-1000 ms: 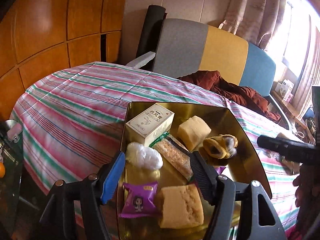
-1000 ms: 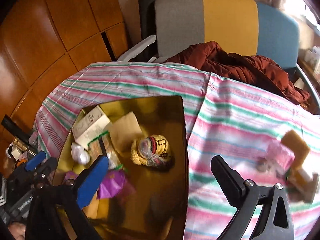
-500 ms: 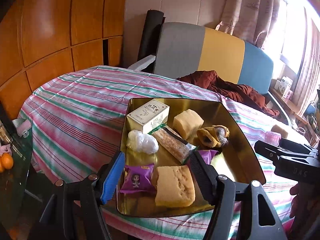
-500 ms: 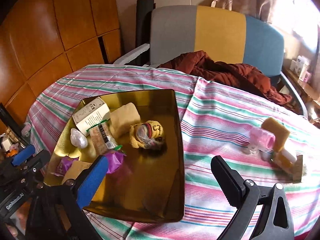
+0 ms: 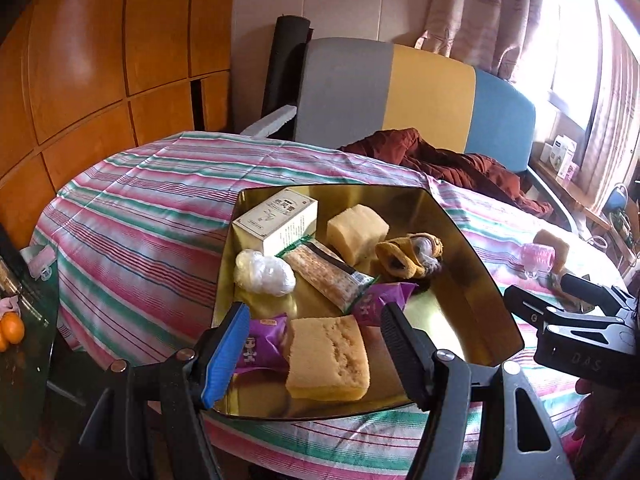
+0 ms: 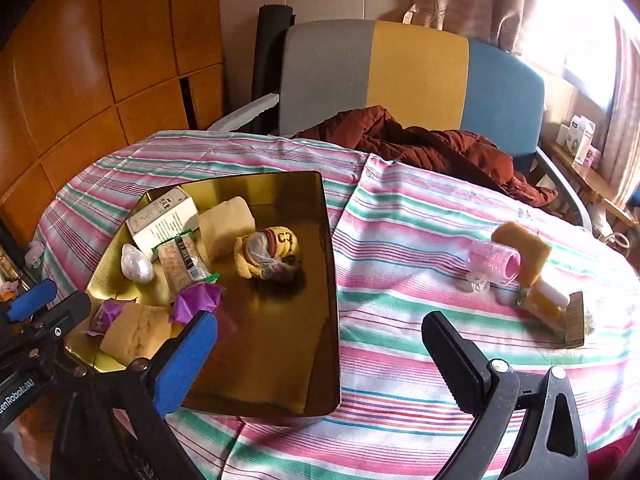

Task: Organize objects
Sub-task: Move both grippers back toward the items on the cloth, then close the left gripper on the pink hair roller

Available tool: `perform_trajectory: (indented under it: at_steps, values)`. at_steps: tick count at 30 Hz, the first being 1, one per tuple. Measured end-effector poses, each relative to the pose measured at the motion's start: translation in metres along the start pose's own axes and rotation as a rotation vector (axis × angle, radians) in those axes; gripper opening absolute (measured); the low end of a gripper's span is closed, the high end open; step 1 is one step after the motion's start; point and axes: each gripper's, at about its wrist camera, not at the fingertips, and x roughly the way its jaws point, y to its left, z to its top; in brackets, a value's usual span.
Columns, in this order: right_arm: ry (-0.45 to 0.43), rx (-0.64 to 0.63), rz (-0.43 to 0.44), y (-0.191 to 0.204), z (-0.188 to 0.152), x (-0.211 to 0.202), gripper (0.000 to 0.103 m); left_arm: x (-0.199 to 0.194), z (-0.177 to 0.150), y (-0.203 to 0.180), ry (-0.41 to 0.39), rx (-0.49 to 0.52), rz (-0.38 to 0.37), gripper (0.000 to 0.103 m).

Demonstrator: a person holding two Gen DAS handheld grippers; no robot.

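Observation:
A gold tray (image 5: 468,280) (image 6: 280,360) lies on the striped tablecloth. It holds a white box (image 5: 278,216), two yellow sponges (image 5: 328,354) (image 5: 356,232), a white wad (image 5: 264,272), a cracker pack (image 5: 326,276), purple candies (image 5: 260,346) and a yellow sock bundle (image 6: 268,254). My left gripper (image 5: 314,336) is open and empty above the tray's near edge. My right gripper (image 6: 320,354) is open and empty over the tray's right edge. On the cloth to the right lie a pink roller (image 6: 494,266), a yellow sponge (image 6: 524,250) and a small brush pile (image 6: 554,310).
A grey, yellow and blue sofa back (image 6: 416,76) with a brown jacket (image 6: 420,148) stands behind the table. Wooden wall panels (image 5: 100,72) are at the left. A glass side table with oranges (image 5: 10,330) is at the far left.
Both grippers have drawn back and up from the tray, so more of the table shows. Both stay open. The objects have not moved.

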Motion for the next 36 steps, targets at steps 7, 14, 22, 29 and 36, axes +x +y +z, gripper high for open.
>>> perform_trajectory:
  at_steps: [7, 14, 22, 29, 36]
  values:
    - [0.019, 0.053, 0.003, -0.017, -0.005, 0.006, 0.103, 0.003, 0.0, -0.006, 0.006, 0.017, -0.002, 0.068]
    - [0.046, 0.123, -0.005, -0.045, -0.011, 0.011, 0.103, 0.004, 0.004, -0.015, 0.009, 0.047, -0.011, 0.068]
    - [0.095, 0.218, -0.071, -0.105, -0.021, 0.015, 0.103, 0.006, 0.019, -0.042, 0.002, 0.115, -0.086, 0.068]
    - [0.102, 0.285, -0.132, -0.173, -0.009, 0.009, 0.103, 0.011, 0.03, -0.086, 0.014, 0.205, -0.2, 0.069]
    - [0.093, 0.302, -0.185, -0.23, 0.01, 0.006, 0.103, 0.019, 0.044, -0.129, 0.026, 0.273, -0.307, 0.081]
